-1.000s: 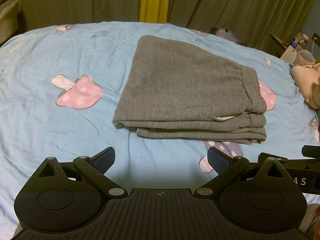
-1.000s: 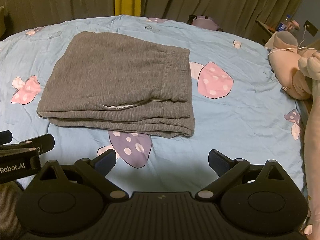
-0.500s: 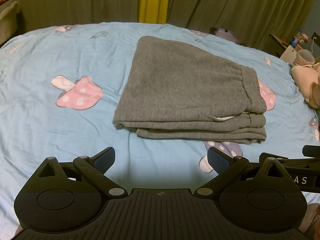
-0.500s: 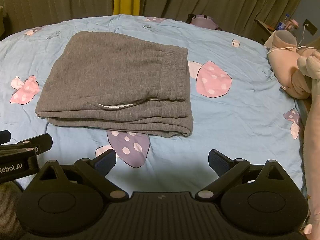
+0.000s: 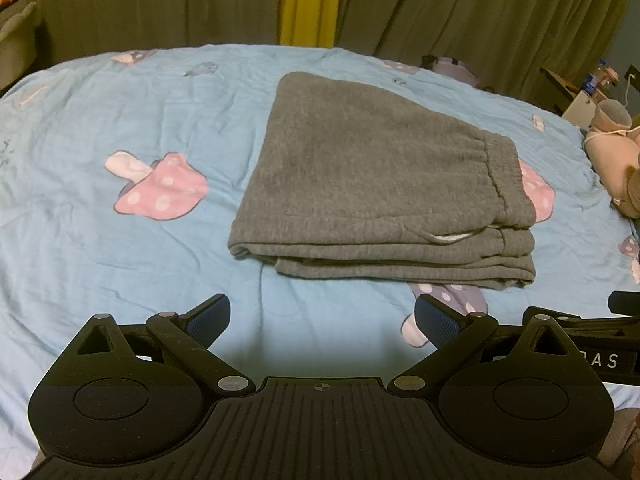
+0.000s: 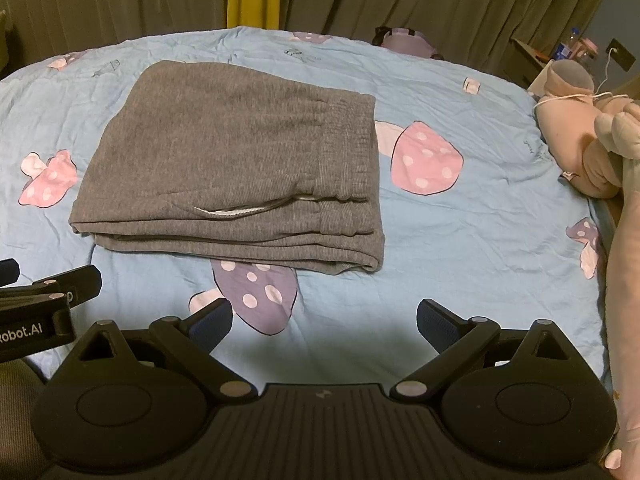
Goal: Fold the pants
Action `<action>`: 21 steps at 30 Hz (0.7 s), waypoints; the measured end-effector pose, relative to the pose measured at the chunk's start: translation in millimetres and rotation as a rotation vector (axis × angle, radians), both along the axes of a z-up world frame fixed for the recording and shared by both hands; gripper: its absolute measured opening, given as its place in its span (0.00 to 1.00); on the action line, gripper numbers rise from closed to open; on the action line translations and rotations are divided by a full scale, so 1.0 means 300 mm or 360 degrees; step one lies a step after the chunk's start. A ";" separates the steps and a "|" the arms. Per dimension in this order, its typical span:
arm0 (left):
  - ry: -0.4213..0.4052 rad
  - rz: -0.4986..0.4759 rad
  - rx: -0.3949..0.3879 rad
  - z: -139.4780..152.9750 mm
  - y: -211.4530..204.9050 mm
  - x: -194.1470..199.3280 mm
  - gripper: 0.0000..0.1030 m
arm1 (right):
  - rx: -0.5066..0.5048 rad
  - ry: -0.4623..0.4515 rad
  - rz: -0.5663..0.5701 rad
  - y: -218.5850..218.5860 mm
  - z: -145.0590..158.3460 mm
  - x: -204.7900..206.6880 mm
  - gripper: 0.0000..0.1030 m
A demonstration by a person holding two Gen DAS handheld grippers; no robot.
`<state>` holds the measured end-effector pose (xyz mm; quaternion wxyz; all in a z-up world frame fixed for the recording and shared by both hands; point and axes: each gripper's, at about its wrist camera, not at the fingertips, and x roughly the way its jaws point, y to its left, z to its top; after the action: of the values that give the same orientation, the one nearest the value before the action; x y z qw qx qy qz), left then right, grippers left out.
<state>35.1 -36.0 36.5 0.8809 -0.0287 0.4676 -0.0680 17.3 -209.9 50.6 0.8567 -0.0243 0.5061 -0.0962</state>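
The grey sweatpants (image 5: 376, 184) lie folded into a thick rectangle in the middle of the blue bed sheet, waistband to the right; they also show in the right wrist view (image 6: 240, 172). A white drawstring (image 6: 232, 211) peeks from the near fold. My left gripper (image 5: 322, 316) is open and empty, held back from the near edge of the pants. My right gripper (image 6: 324, 320) is open and empty, also in front of the pants. Neither touches the cloth.
The blue sheet (image 5: 100, 240) has pink and purple mushroom prints. A pink plush toy (image 6: 588, 148) lies at the bed's right edge. Olive curtains (image 5: 460, 8) hang behind. A nightstand with bottles (image 6: 568, 48) stands at far right. The left gripper's side shows in the right wrist view (image 6: 40, 304).
Both grippers have drifted very slightly; the pants have not moved and both grippers stay open.
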 end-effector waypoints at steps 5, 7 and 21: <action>0.0006 0.0000 0.0002 -0.002 -0.001 0.001 0.99 | 0.0001 -0.0003 -0.0006 0.000 0.002 0.000 0.96; 0.0005 0.0000 0.0004 -0.002 -0.002 0.001 0.99 | 0.0003 -0.0002 -0.0009 -0.001 0.003 0.000 0.96; 0.0003 -0.0007 0.0017 -0.005 -0.004 0.001 0.99 | 0.0000 -0.0003 -0.0001 -0.008 0.007 0.006 0.96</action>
<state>35.3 -37.2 34.9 0.8804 -0.0230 0.4688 -0.0674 19.1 -212.3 52.6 0.8571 -0.0240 0.5054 -0.0966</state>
